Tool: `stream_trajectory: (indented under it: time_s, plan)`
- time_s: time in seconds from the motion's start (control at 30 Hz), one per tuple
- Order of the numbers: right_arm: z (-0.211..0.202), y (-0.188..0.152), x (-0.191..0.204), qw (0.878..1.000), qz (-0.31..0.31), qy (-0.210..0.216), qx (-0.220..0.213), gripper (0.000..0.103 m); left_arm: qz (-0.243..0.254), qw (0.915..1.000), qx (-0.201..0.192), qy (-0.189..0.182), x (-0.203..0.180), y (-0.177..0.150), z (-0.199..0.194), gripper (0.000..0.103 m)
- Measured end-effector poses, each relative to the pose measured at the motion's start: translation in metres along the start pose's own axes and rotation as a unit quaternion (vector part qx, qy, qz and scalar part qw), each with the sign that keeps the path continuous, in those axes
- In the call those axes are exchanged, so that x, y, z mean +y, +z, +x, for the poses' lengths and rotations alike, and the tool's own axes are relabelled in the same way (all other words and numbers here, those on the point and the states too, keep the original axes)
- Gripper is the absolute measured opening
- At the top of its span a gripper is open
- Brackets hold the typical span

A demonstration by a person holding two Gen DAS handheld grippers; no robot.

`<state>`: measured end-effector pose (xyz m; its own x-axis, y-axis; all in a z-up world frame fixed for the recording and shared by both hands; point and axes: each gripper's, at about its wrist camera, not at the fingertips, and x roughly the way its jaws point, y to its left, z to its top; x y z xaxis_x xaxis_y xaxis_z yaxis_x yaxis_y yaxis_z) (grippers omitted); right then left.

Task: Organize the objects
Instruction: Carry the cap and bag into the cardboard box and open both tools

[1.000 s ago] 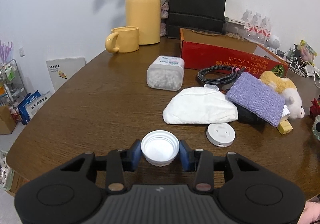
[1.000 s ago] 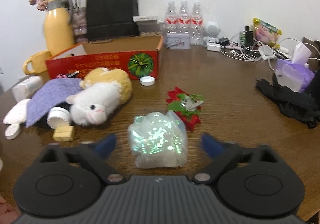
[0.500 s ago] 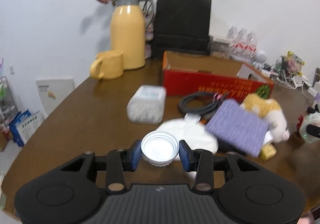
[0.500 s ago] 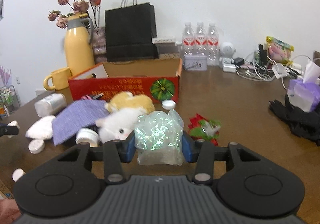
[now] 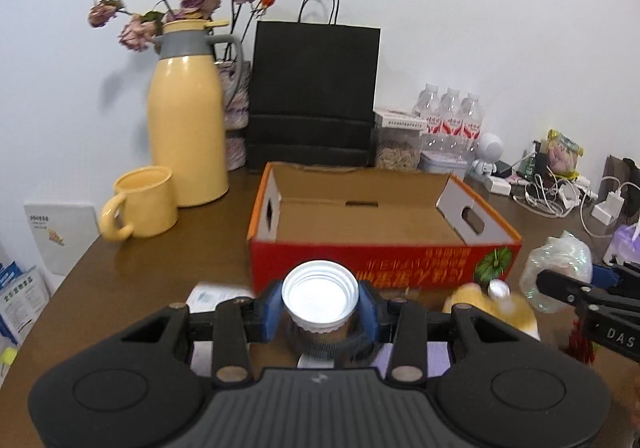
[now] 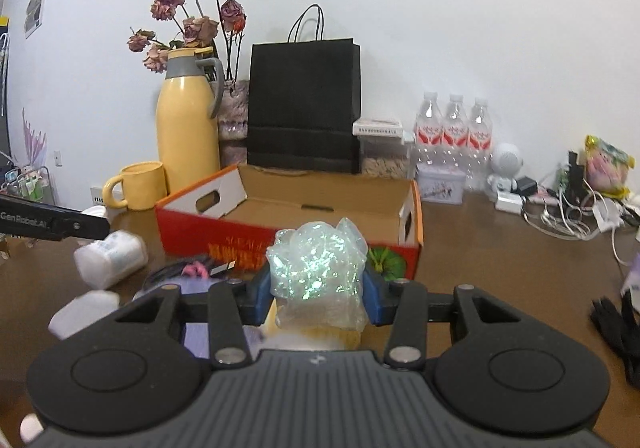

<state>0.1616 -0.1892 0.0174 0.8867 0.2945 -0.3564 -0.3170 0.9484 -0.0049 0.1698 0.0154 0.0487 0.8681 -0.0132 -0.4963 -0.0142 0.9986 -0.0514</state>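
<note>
White cap [image 5: 319,297] faces up (hollow side) in left tool [image 5: 320,310].

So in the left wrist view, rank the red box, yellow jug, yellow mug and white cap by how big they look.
1. red box
2. yellow jug
3. yellow mug; white cap looks similar only through nearness, so unranked.

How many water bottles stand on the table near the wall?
3. The water bottles stand side by side in one row at the wall, right of the black paper bag, behind a small tin. More may be hidden behind them.
</note>
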Motion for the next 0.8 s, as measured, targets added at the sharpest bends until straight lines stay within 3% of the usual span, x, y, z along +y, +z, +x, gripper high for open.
stream_trajectory:
  time_s: [0.33, 0.67, 0.8]
  plan:
    - [0.075, 0.042, -0.004, 1.0, 0.014, 0.013, 0.005, 0.044, -0.012, 0.9999, -0.01, -0.003, -0.013, 0.045, 0.063, 0.039]
    - [0.143, 0.06, -0.008, 0.999, 0.035, 0.014, 0.034, 0.042, -0.022, 0.9994, -0.012, 0.022, -0.018, 0.074, 0.122, 0.039]
    - [0.162, 0.063, -0.009, 0.998, 0.033, 0.008, 0.048, 0.043, -0.005, 0.9991, -0.014, 0.039, -0.024, 0.079, 0.14, 0.039]
